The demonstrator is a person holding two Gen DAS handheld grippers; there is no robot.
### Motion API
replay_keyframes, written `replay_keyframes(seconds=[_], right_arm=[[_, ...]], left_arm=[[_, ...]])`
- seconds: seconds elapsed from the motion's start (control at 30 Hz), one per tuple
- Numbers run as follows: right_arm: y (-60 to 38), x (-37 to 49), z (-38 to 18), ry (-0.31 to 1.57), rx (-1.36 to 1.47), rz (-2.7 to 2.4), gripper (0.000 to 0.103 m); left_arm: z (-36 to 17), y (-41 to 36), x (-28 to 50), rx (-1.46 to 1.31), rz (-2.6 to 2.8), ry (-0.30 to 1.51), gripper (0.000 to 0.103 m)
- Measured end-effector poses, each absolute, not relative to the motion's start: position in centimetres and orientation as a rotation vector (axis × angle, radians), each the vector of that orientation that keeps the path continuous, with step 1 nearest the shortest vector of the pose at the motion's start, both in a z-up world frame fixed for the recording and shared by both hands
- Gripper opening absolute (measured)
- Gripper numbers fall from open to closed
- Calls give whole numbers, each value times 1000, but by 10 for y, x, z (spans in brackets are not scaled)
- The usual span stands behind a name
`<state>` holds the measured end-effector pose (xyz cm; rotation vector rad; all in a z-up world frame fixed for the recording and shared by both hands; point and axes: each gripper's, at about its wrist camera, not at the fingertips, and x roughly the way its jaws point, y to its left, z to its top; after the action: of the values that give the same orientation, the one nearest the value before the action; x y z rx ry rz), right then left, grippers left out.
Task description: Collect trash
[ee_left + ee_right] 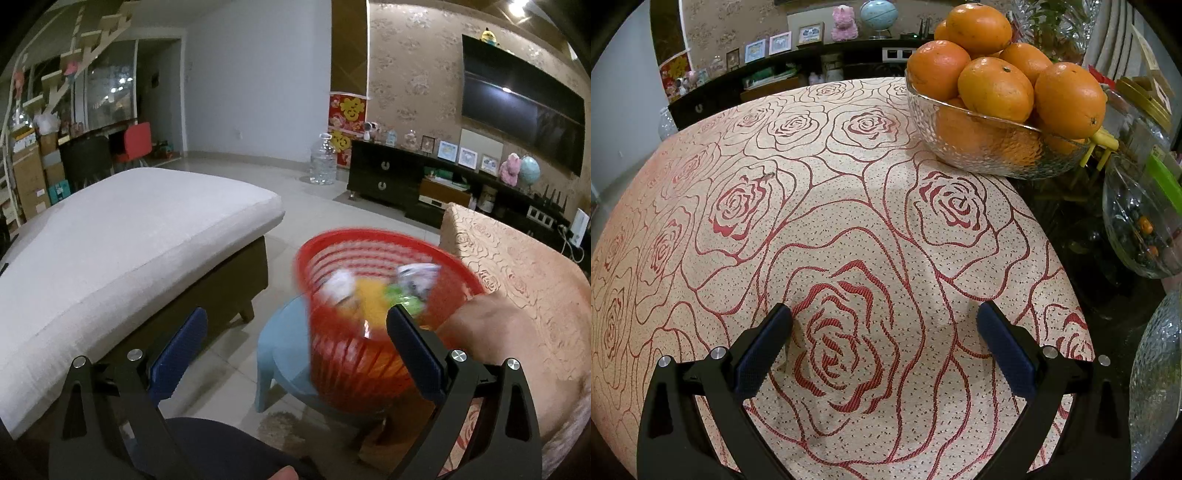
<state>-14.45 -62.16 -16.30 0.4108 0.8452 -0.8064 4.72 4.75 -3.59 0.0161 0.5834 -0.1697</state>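
Observation:
A red slatted plastic basket (354, 354) is blurred with motion in the left wrist view. It holds crumpled white, yellow and green trash (373, 291). A bare hand (480, 325) grips its right rim. It hangs over a light blue stool (280, 354). My left gripper (295, 325) is open and empty, its right finger in front of the basket. My right gripper (884, 321) is open and empty just above the rose-patterned tablecloth (831, 206).
A white-cushioned ottoman (122, 240) stands left of the stool. The clothed table (517, 280) is at the right. A glass bowl of oranges (993, 103) and other glass dishes (1141, 221) sit at the table's right side. A TV cabinet (406, 181) and a water jug (323, 162) stand beyond.

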Motion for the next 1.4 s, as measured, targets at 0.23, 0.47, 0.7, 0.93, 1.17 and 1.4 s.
replay_keyframes(seconds=[0.23,0.47,0.7,0.93,1.17,1.4], right_arm=[[-621,-145,-163,845,411,-806,97],[-622,-144,-164,845,411,-806,97],[-619,-145,-162,845,410,-806,97],[-620,-145,-162,845,410,-805,97],[-620,-144,-162,845,410,-805,97],[-620,-145,-162,845,410,-805,97]], left_arm=[[-33,53,44,-23,-198,573,94],[-33,41,43,11,-196,571,94],[-34,24,44,69,-180,575,94],[-37,9,42,125,-180,578,94],[-36,13,42,109,-182,582,94],[-36,24,42,61,-190,585,94]])
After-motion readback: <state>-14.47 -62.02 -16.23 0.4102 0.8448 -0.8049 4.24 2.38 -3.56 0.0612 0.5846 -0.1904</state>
